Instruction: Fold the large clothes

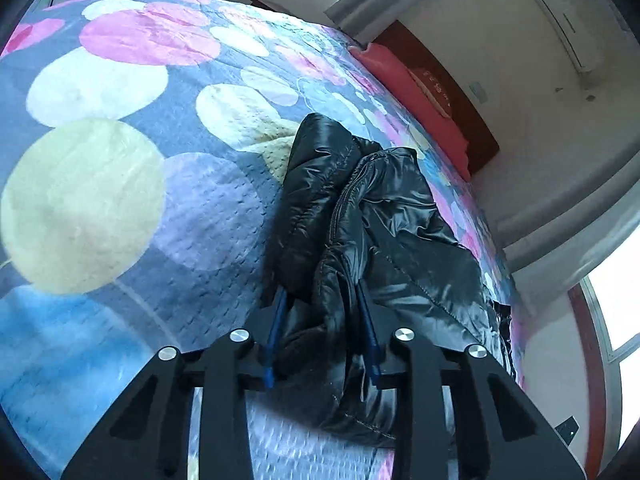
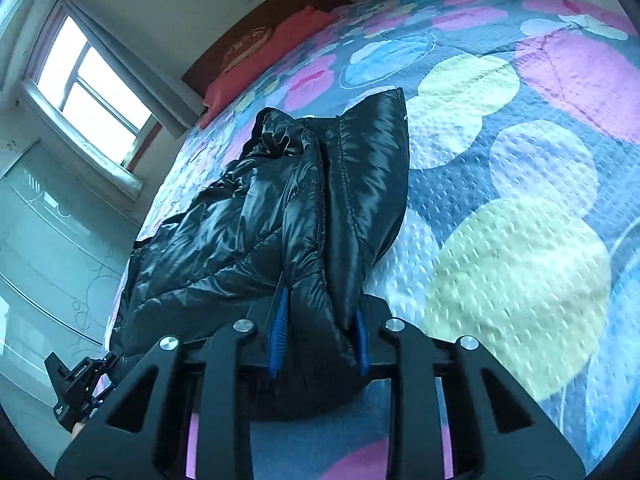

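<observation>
A shiny black puffer jacket [image 1: 404,224] lies on a bed with a spotted bedspread [image 1: 96,184]. In the left wrist view my left gripper [image 1: 322,300] is shut on a bunched edge of the jacket, whose fabric fills the gap between the blue pads [image 1: 276,328]. In the right wrist view the same jacket [image 2: 240,220] stretches away toward the headboard, and my right gripper [image 2: 322,304] is shut on a thick fold of it near the zip. Its blue pads [image 2: 280,320] press the fabric from both sides. The left gripper [image 2: 76,384] shows at the lower left of that view.
The bedspread [image 2: 520,184] carries big pink, cream and blue circles. A red pillow [image 1: 416,92] and dark headboard [image 1: 452,88] stand at the bed's far end. A window [image 2: 92,88] and glass-fronted wardrobe [image 2: 44,248] line the wall beside the bed. An air conditioner [image 1: 568,24] hangs high.
</observation>
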A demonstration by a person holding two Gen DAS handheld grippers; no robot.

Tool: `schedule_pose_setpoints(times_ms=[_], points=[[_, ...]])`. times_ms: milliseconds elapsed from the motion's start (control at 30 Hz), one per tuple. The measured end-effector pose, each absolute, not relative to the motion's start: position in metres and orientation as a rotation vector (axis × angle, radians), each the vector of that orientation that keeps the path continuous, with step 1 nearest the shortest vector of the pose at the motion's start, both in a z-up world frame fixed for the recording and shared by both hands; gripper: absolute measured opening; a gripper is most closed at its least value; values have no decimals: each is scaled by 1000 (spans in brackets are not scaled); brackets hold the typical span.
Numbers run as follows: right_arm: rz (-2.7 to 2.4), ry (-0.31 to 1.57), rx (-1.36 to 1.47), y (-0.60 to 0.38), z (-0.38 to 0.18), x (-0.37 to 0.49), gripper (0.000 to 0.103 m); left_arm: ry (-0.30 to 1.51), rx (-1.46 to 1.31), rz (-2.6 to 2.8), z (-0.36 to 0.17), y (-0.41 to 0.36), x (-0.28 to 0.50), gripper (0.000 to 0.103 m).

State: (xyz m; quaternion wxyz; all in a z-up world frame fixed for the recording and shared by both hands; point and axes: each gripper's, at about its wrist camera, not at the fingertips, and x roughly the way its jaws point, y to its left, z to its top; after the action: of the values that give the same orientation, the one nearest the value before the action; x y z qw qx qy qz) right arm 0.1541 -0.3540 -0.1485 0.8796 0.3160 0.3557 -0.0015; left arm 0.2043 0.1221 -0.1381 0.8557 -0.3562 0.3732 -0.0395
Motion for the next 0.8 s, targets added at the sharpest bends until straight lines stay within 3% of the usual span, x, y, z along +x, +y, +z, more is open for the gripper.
schedule_pose_setpoints(times_ms=[700, 800], points=[[36, 799, 635, -348, -138, 56, 25, 830, -759, -82, -129, 140, 86, 30], [34, 804, 618, -346, -138, 51, 28, 834, -744, -91, -132, 141, 88, 34]])
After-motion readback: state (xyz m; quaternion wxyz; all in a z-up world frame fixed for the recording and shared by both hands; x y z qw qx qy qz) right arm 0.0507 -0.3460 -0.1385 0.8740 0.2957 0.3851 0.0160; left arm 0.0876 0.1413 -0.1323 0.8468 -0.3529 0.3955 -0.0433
